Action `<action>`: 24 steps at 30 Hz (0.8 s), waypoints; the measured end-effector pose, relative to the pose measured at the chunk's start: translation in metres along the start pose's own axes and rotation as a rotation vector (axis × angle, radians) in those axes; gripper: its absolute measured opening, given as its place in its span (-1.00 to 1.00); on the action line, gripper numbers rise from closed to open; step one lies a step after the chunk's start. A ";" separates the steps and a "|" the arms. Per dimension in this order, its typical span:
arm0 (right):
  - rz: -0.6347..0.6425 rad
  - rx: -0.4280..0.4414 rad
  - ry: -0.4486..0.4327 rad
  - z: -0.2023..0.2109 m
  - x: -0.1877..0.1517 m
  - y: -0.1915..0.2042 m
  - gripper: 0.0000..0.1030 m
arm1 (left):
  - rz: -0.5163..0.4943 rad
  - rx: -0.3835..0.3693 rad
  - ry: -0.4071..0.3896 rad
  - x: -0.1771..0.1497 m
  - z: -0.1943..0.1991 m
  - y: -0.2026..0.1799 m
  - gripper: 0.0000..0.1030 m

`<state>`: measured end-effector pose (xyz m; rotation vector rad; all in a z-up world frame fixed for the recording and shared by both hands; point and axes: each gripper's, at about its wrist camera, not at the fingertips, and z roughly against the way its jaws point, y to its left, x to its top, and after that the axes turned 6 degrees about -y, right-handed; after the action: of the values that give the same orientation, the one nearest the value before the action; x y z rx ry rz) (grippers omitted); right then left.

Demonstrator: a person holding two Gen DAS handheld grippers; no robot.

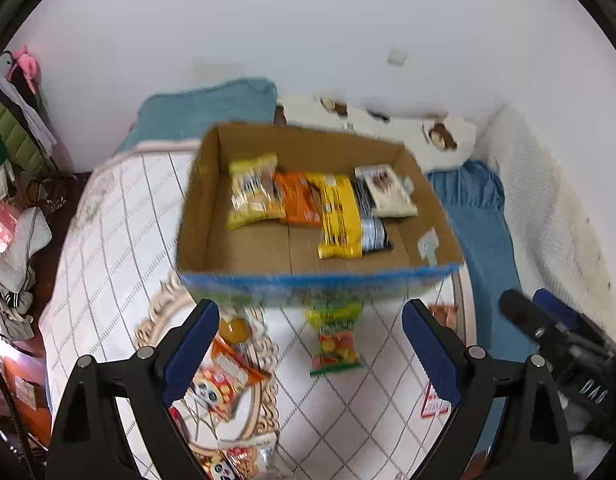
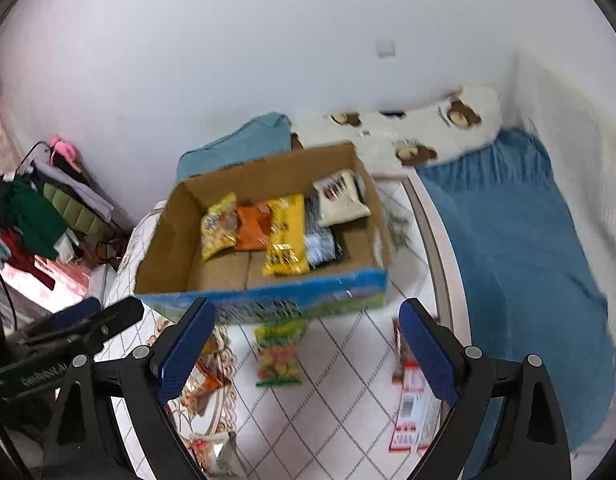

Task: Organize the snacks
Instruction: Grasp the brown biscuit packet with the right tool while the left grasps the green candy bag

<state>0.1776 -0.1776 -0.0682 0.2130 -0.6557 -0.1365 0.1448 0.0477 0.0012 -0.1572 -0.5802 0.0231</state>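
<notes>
A: Seen in the cardboard box (image 1: 212, 200)?
B: Five snack packs, side by side, near the back wall. Light yellow pack (image 1: 254, 192) on the left, then orange pack (image 1: 298, 200), big yellow pack (image 1: 339, 216), striped dark pack (image 1: 371, 232), w/ cream pack (image 1: 389, 192) lying partly on top.
A: And outside the box?
B: More snacks on the checked white cloth (image 1: 108, 216). Fruit candy bag (image 1: 335, 346) just in front of the box. Panda snack bag (image 1: 222, 384) on a round frilly tray (image 1: 156, 320), left side. Red-white pack (image 2: 411, 408) on the right.
A: Left gripper (image 1: 311, 352)?
B: Spread wide, nothing btwn the blue pads (image 1: 192, 348). Hangs above the cloth, not touching any snack.
A: Right gripper (image 2: 308, 352)?
B: Same: wide apart, holding nothing, above the candy bag.
A: Around the cloth?
B: Blue blanket (image 2: 519, 240) to the right, bear pillow (image 2: 427, 132) behind the box.
</notes>
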 end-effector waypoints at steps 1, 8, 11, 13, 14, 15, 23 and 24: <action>-0.012 -0.010 0.011 -0.001 -0.004 -0.007 0.85 | -0.002 -0.006 0.022 -0.004 -0.008 -0.001 0.84; -0.149 -0.093 0.149 -0.051 -0.035 -0.086 0.85 | -0.012 0.011 0.213 -0.036 -0.093 -0.015 0.93; -0.190 -0.096 0.208 -0.085 -0.049 -0.116 0.85 | 0.012 0.012 0.307 -0.049 -0.132 -0.020 0.92; -0.201 -0.094 0.236 -0.108 -0.054 -0.129 0.85 | 0.023 0.023 0.347 -0.054 -0.151 -0.021 0.92; -0.200 -0.099 0.252 -0.119 -0.056 -0.135 0.84 | 0.024 0.028 0.362 -0.056 -0.159 -0.021 0.92; -0.200 -0.093 0.264 -0.130 -0.058 -0.139 0.78 | 0.022 0.034 0.371 -0.057 -0.166 -0.022 0.92; -0.096 -0.118 0.347 -0.189 -0.066 -0.140 0.21 | -0.023 0.068 0.386 -0.061 -0.196 -0.031 0.26; -0.078 -0.121 0.348 -0.191 -0.066 -0.135 0.12 | -0.031 0.071 0.383 -0.061 -0.196 -0.033 0.19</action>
<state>0.2359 -0.2663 -0.2871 0.1411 -0.2915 -0.2077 0.1998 -0.0163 -0.1884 -0.0804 -0.1995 -0.0169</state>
